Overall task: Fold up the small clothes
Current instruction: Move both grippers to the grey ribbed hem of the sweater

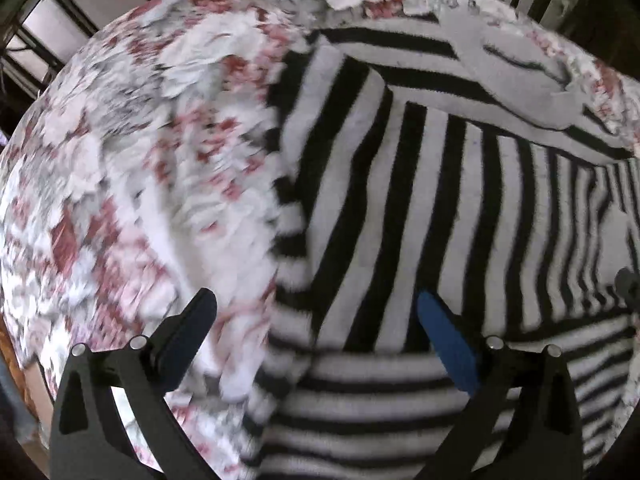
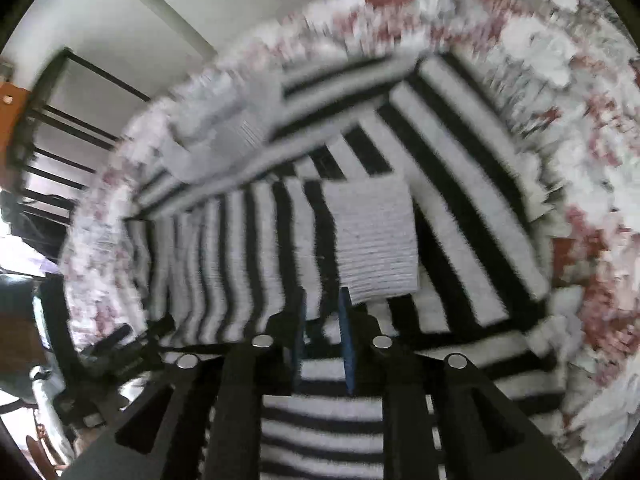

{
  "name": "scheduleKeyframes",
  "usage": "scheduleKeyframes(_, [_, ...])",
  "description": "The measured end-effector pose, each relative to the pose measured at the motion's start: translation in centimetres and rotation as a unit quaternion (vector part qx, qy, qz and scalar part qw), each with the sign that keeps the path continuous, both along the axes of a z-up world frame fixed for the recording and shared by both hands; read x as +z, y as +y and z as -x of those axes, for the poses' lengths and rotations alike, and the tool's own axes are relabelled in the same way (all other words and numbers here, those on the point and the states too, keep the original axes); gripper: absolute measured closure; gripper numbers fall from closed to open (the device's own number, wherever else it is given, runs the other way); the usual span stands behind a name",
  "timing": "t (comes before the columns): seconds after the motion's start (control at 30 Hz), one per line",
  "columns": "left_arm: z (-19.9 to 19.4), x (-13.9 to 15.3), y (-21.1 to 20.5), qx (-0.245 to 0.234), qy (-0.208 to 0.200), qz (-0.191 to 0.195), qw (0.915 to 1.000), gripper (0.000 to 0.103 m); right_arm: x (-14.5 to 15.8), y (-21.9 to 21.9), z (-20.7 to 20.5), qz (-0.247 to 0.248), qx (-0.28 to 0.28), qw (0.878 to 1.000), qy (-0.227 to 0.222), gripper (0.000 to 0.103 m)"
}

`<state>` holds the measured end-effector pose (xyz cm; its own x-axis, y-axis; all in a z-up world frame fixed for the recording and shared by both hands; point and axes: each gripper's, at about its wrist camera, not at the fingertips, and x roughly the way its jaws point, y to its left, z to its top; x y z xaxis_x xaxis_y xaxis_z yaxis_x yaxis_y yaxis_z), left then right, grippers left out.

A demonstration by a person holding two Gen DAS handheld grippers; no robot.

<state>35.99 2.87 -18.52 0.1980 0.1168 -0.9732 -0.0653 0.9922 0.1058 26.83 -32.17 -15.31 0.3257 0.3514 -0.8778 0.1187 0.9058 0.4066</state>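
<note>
Left tongs: I see the left gripper (image 1: 316, 312) with its jaws spread wide and nothing between them, poised over the left edge of the striped sweater (image 1: 420, 208).
Right tongs: I see the right gripper (image 2: 322, 316) with its jaws nearly together; striped knit shows in the narrow gap, but I cannot tell whether it is pinched.
Garment location: the sweater lies spread on the floral cover (image 1: 120, 160), with a sleeve folded across the body and its plain ribbed cuff (image 2: 374, 240) just ahead of the right tongs.
Handling: I judge the knit soft, light and stretchy; it will sag and drag on the cover.
Grip point: I would take the hem or a side-seam edge, not the flat middle.
Surroundings: dark metal bars (image 1: 48, 52) stand beyond the cover, well apart.
Obstruction: I judge that the folded sleeve may slip when the body lifts.
</note>
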Motion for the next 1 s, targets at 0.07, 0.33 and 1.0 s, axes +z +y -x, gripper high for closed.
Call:
scheduleKeyframes(0.07, [1.8,0.7,0.9,0.003,0.009,-0.008,0.9999,0.005,1.2,-0.9,1.4,0.017,0.001,1.0,-0.006,0.077])
scheduleKeyframes(0.33, [11.6,3.6,5.3,0.02,0.029,0.027,0.999,0.005,2.2,-5.6,9.0,0.033,-0.02,0.999,0.006,0.062])
scheduleKeyframes(1.0, [27.9,4.5,10.3,0.046,0.09,0.194,0.9757,0.005,0.2,-7.4,20.8,-0.098,-0.026,0.993,0.062,0.056])
